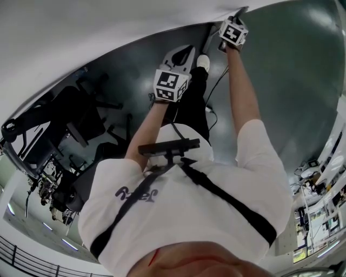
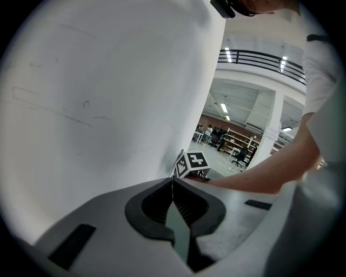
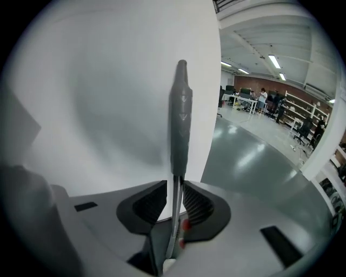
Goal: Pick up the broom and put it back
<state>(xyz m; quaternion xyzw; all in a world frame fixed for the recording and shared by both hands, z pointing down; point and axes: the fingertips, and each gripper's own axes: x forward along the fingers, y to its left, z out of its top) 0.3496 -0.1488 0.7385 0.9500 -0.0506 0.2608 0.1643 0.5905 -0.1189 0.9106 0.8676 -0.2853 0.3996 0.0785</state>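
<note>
The broom's grey handle grip (image 3: 180, 119) stands upright against a white wall (image 3: 97, 108). Its thin metal shaft runs down between the jaws of my right gripper (image 3: 174, 189), which is shut on it. In the head view the right gripper (image 1: 233, 24) is held far out at the wall's foot, with the handle tip (image 1: 241, 10) just beyond it. My left gripper (image 2: 173, 184) points at the same wall, its jaws meeting with nothing between them. In the head view the left gripper (image 1: 186, 51) hangs nearer the body, left of the right one. The broom's head is hidden.
The white wall (image 1: 81, 32) meets a glossy grey floor (image 1: 281, 70). Dark office chairs (image 1: 89, 116) and a desk with clutter stand to the left. My shoe (image 1: 203, 62) is by the left gripper. Shelves and people show far off (image 3: 259, 100).
</note>
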